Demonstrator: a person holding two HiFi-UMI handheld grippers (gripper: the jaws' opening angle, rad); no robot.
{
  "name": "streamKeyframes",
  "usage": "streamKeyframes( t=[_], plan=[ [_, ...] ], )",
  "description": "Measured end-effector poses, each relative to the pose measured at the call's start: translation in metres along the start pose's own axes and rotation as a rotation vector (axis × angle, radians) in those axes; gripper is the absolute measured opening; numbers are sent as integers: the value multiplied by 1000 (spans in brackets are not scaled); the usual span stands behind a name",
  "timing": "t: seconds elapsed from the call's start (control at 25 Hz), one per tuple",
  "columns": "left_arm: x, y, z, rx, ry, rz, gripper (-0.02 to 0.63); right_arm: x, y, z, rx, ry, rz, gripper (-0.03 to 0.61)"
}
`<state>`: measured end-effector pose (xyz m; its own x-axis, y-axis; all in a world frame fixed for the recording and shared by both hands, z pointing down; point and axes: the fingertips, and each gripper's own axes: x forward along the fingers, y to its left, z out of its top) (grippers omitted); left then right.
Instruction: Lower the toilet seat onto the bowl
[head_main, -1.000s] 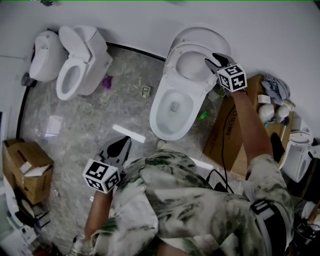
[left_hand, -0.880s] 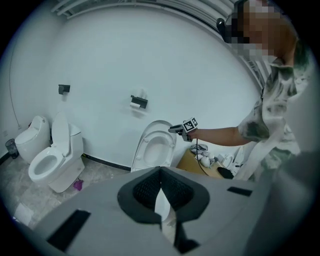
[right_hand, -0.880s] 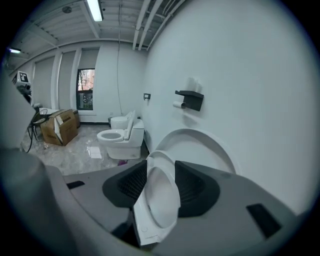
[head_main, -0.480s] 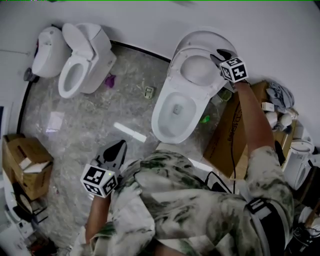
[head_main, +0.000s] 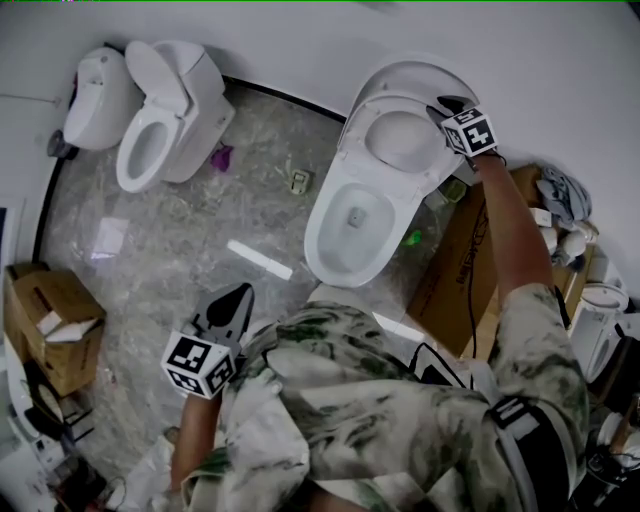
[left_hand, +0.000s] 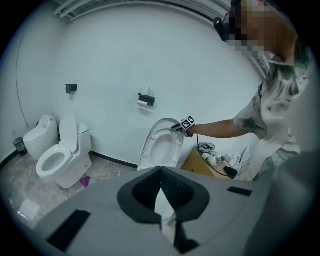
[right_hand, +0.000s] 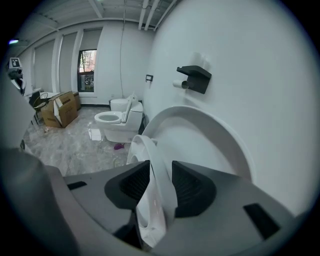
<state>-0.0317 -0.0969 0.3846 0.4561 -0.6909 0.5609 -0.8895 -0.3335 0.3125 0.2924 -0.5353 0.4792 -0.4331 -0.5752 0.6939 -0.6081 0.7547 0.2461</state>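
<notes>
White plastic filled the gap of our right hand-held gripper (head_main: 446, 106). The toilet seat (right_hand: 156, 165) stood raised, nearly upright, with its top rim between the two jaws, which had just been closing and looked pressed onto it from both sides. Just behind that gripper stood the lid (head_main: 415, 72), and the bowl (head_main: 318, 235) lay below it and toward us. We judged the step in hand to be taking hold of the seat, with the lowering not yet begun. The next move called for a firm pinch, then a slow swing forward and down about the hinge. Our left hand-held gripper (head_main: 236, 296) hung well apart from it, jaws together and empty. We could read no brand, and the print on the cardboard box (head_main: 455, 265) beneath the right forearm was too small.
</notes>
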Motion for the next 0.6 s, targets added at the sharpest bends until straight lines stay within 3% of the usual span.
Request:
streamKeyframes(
  t=[0.6],
  plan=[
    [7,0,1,-13,-7,-20,23,4,2,-3,-14,22,-2,133]
  ],
)
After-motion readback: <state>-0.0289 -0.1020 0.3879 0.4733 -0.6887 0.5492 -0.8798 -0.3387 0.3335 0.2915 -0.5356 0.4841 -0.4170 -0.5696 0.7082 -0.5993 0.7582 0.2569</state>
